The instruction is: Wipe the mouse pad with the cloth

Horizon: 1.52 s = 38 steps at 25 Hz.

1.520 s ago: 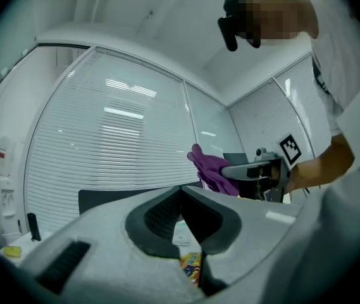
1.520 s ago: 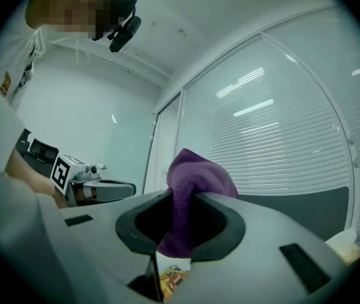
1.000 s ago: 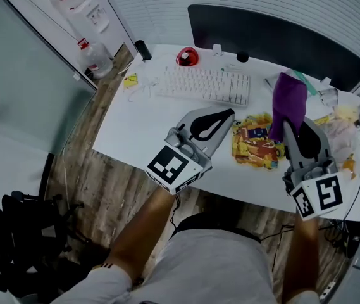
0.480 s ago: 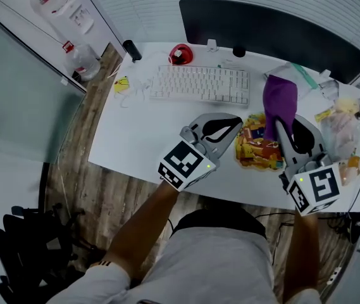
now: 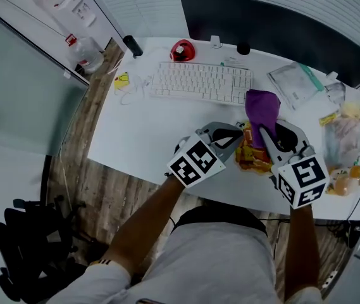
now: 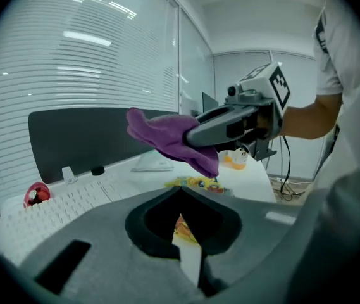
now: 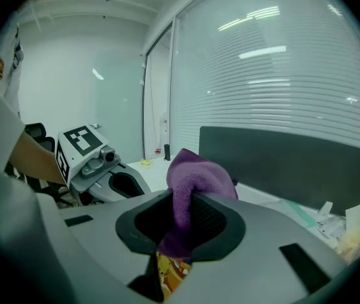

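The mouse pad (image 5: 250,156), printed in yellow and orange, lies near the white desk's (image 5: 135,128) front edge, partly hidden under both grippers. My right gripper (image 5: 264,130) is shut on the purple cloth (image 5: 260,105), which bunches up beyond the jaws above the pad's far edge. In the right gripper view the cloth (image 7: 194,177) fills the jaws, and the pad (image 7: 169,269) shows below. My left gripper (image 5: 238,129) is shut with nothing in it, at the pad's left edge. The left gripper view shows the cloth (image 6: 167,135) above the pad (image 6: 195,183).
A white keyboard (image 5: 202,83) lies just beyond the pad, a red object (image 5: 183,51) behind it. A dark screen (image 5: 274,27) runs along the desk's back. Plastic bags and clutter (image 5: 341,138) crowd the right side. A water dispenser (image 5: 81,43) stands on the floor at left.
My right gripper has carried the cloth leftward, from right of the keyboard's end to above the pad. The left gripper has drawn closer to it at the pad's left edge.
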Tool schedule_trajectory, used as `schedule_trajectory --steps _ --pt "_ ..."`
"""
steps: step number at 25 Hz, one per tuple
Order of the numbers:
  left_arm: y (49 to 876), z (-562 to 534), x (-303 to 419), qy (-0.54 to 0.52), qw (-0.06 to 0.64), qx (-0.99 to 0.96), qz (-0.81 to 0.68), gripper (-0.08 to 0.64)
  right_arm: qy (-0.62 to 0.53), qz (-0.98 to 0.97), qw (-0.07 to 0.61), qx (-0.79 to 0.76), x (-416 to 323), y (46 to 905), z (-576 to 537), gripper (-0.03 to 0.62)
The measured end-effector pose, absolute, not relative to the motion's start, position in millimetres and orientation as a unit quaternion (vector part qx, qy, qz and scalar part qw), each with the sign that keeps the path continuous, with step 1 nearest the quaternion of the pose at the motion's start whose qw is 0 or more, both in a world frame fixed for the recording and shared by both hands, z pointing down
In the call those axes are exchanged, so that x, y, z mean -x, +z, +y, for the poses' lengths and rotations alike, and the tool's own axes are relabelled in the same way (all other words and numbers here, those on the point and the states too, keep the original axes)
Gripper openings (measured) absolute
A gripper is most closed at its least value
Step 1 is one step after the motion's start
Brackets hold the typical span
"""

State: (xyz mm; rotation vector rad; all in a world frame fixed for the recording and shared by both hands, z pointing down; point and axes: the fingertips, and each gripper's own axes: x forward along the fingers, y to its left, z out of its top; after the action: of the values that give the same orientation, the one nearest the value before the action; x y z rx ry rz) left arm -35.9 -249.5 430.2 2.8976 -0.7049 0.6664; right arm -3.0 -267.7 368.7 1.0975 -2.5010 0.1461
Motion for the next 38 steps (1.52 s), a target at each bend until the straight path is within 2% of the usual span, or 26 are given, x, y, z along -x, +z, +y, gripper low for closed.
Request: schedule_trajectory --steps 11,22,31,38 --pt "497 -241 26 0.33 0.073 -0.918 -0.207 0.015 0.077 -0.887 0.321 -0.323 30 440 -275 0.069" --pt "540 -247 24 0.434 0.048 -0.882 -0.177 0.015 0.095 -0.862 0.421 -0.266 42 492 -287 0.069" --pt "550 -247 23 0.447 0.059 -0.875 -0.174 0.015 0.098 -0.844 0.462 -0.255 32 517 -290 0.071" --pt "550 -246 24 0.448 0.062 -0.874 -0.177 0.015 0.111 -0.825 0.472 -0.29 -8 518 -302 0.07"
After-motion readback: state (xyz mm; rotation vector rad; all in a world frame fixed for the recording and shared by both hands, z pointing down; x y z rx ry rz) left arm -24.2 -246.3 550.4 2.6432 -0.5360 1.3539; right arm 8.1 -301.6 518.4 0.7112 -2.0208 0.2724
